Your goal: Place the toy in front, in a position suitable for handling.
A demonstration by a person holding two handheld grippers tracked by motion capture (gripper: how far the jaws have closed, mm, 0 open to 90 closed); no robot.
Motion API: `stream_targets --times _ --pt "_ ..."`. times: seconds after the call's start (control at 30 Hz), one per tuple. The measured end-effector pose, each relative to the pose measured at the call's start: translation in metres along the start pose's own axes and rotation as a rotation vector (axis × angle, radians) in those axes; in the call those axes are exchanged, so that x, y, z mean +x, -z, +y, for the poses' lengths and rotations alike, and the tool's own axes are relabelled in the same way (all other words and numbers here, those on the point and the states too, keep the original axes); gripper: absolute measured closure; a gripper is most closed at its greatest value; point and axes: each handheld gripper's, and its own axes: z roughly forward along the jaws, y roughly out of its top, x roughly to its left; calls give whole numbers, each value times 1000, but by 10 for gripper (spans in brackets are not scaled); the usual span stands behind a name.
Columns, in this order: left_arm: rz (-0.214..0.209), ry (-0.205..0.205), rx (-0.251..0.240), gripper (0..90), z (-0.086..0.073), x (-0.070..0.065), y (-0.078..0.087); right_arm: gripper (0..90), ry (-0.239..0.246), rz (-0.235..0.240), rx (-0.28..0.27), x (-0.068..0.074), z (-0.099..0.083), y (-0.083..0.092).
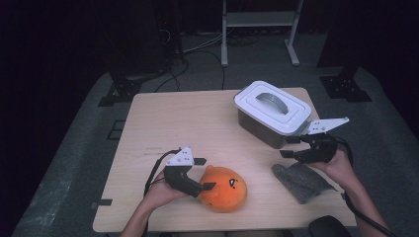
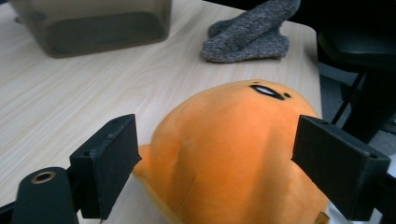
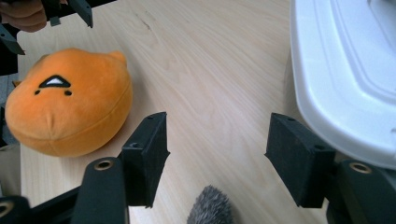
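i'm lining up the left gripper on the plush, which is lying near the table edge, left of the sock. its jaws are standing wide, straddling the plush without pressing. next i'm judging they need closing. the right gripper is hovering wide and empty above the sock, beside the box.

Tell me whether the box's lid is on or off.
On. The white lid sits flat over the grey box, covering its whole top, handle up.
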Motion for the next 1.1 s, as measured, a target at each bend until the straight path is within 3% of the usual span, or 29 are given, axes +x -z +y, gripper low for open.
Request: stream_targets --times 0.47,0.9,1.1 --pt "136 28 -26 97 -24 -1 32 305 30 -29 -2 -8 33 -2" --pt "153 40 -28 86 -28 5 33 285 36 -80 -21 -27 65 -8" --pt "152 39 -19 86 -28 6 32 284 30 -102 -21 -37 70 -15"
